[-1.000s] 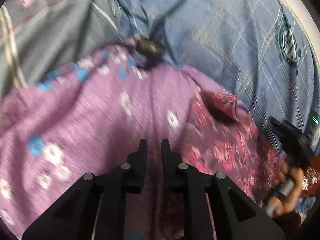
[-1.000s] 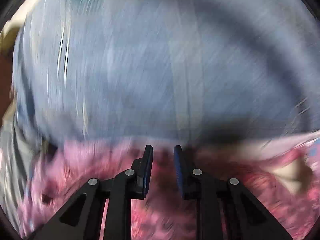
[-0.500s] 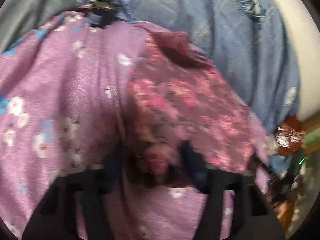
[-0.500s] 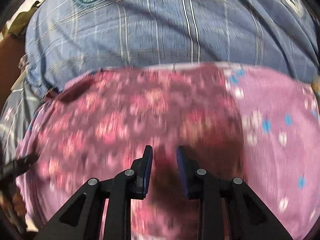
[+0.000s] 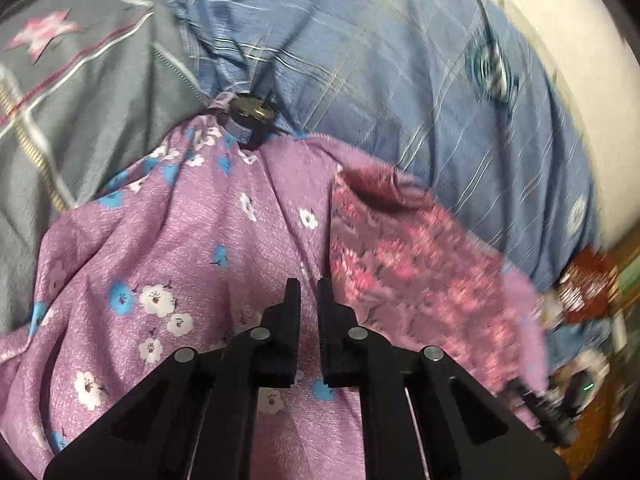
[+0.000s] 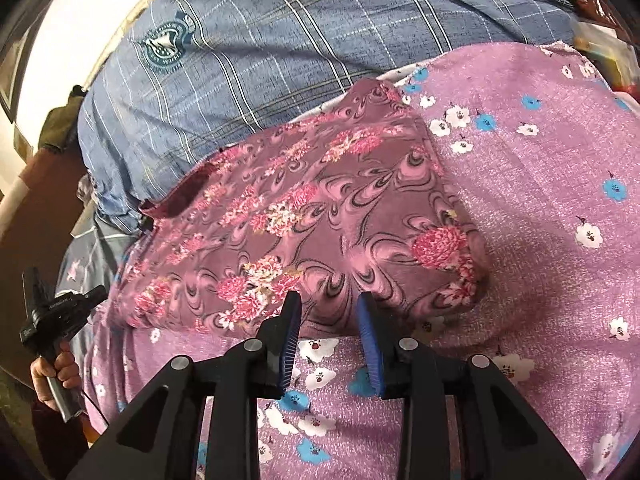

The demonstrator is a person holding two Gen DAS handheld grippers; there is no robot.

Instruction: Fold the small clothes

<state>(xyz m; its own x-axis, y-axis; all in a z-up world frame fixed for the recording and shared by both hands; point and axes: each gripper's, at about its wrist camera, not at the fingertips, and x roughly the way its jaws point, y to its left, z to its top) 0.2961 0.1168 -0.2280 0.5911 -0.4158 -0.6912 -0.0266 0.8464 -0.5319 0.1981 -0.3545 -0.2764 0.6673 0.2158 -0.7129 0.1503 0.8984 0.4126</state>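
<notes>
Lying folded into a thick rectangle, the dark pink floral garment point(image 6: 304, 232) fills the middle of the right wrist view and shows again at the centre right of the left wrist view point(image 5: 408, 264), blurred there. It rests on top of a larger lilac cloth with white and blue flowers point(image 6: 540, 208), which spreads out to the right and below it. Beyond both, toward the top of each frame, lies a blue checked sheet point(image 6: 280, 24) bearing a round green crest point(image 6: 164, 46); a grey cover with a pink star point(image 5: 44, 36) sits at the upper left of the left wrist view. The right gripper point(image 6: 330, 316) hangs just at the garment's near edge, its blue-padded fingers point(image 6: 366, 320) parted a modest way, having just opened a little, with the folded edge showing in the gap between them but no pad pressing on it. The left gripper point(image 5: 308, 292) is over the lilac cloth just left of the garment; its jaws have just closed to a narrow slit, with nothing caught between them. From the right wrist view, that left gripper point(image 6: 34, 284) appears at the lower left edge, held by a hand point(image 6: 56, 372) around its grip.
</notes>
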